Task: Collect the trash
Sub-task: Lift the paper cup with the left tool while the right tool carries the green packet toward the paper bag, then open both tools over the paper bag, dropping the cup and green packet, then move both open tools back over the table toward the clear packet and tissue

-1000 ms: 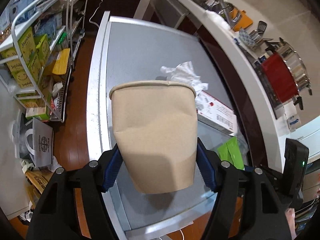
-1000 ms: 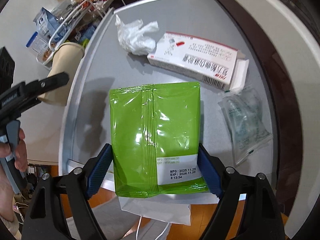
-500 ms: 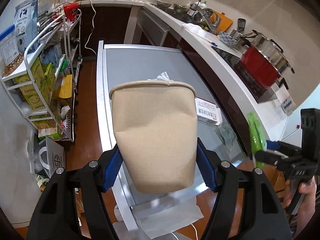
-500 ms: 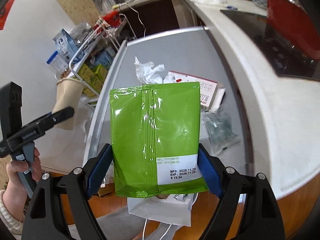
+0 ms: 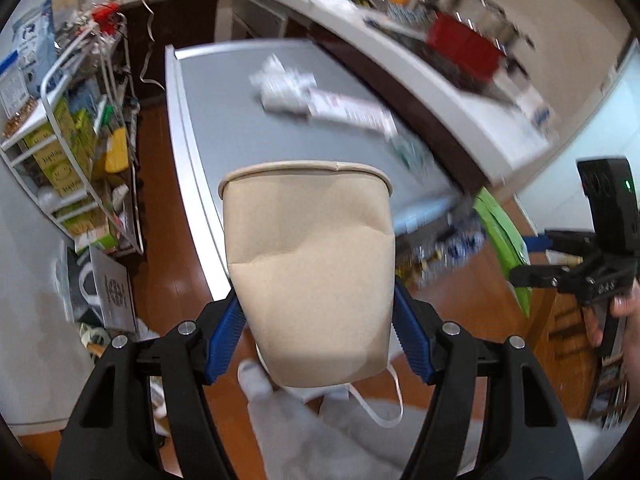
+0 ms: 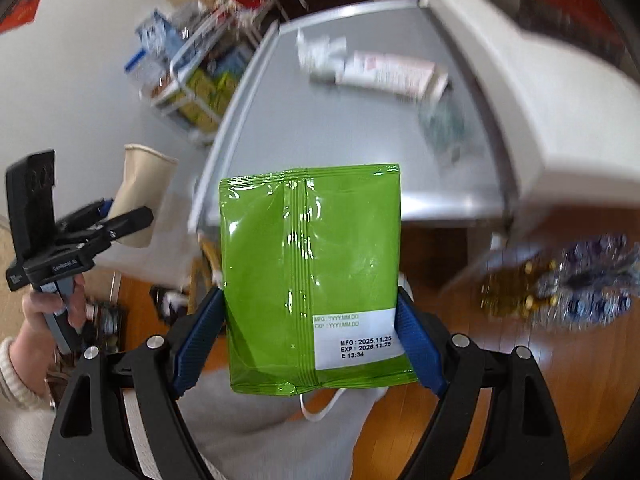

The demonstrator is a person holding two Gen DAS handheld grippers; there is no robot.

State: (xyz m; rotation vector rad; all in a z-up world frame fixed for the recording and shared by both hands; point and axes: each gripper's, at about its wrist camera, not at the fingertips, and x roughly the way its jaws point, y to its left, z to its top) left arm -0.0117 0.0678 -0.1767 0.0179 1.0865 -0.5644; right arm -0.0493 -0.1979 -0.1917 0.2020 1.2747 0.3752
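My left gripper [image 5: 316, 328] is shut on a crumpled beige paper cup [image 5: 308, 264] and holds it in the air, off the near end of the grey table [image 5: 224, 96]. My right gripper [image 6: 310, 332] is shut on a green foil pouch [image 6: 312, 264], also held off the table's near end. Each gripper shows in the other's view: the pouch edge [image 5: 504, 240] at the right, the cup [image 6: 140, 192] at the left. On the table lie a crumpled white tissue [image 6: 320, 54], a white and red carton [image 6: 388, 74] and a clear plastic wrapper [image 6: 444, 124].
A wire shelf rack [image 5: 68, 128] with boxes stands left of the table. A white kitchen counter [image 5: 440, 92] with a red pot [image 5: 464, 46] runs along the right. A white bag with handles [image 5: 332, 420] lies below the grippers on the wooden floor [image 6: 540, 380].
Both grippers have pulled back from over the table and risen, still holding the cup and the pouch. The view now takes in the floor and the white bag below.
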